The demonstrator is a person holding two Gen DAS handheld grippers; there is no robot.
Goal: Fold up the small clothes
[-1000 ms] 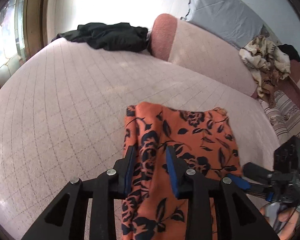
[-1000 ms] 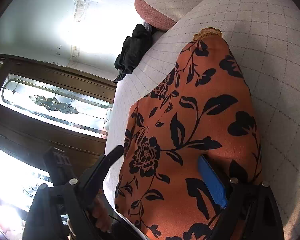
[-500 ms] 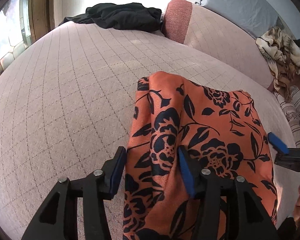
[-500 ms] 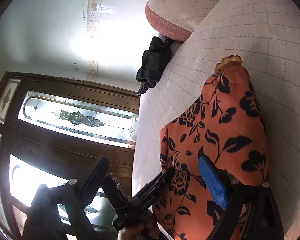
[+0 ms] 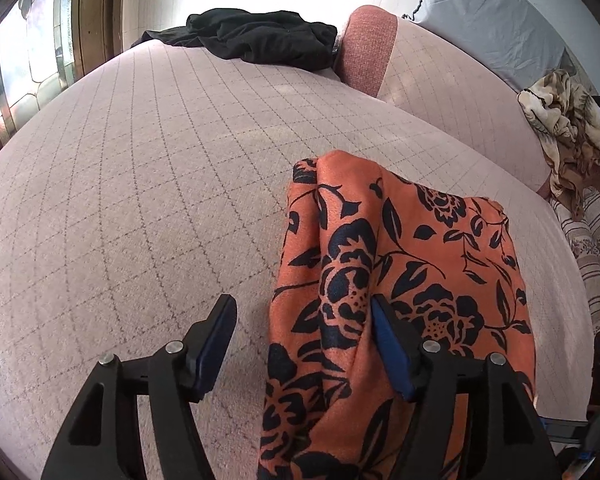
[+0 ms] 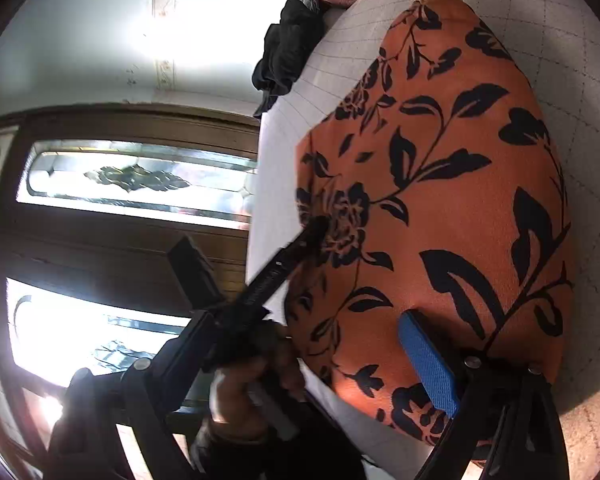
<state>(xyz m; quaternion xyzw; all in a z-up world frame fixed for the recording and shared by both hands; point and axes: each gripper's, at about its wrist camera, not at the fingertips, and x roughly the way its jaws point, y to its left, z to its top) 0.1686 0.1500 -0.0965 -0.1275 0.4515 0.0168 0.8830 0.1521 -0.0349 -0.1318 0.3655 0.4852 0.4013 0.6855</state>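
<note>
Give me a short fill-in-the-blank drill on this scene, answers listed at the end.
1. The garment on the bed is orange with a ___ floral print.
2. The gripper pads are ___ in colour.
3. The left gripper has just been opening, and its jaws stand ___.
4. Far across the bed lies a heap of ___ clothing.

Answers: black; blue; open; black

Black tool frames, blue pads, silver screws.

the quilted bed cover lies bare left of the orange floral cloth. a black garment heap and a pink bolster block the far edge.
</note>
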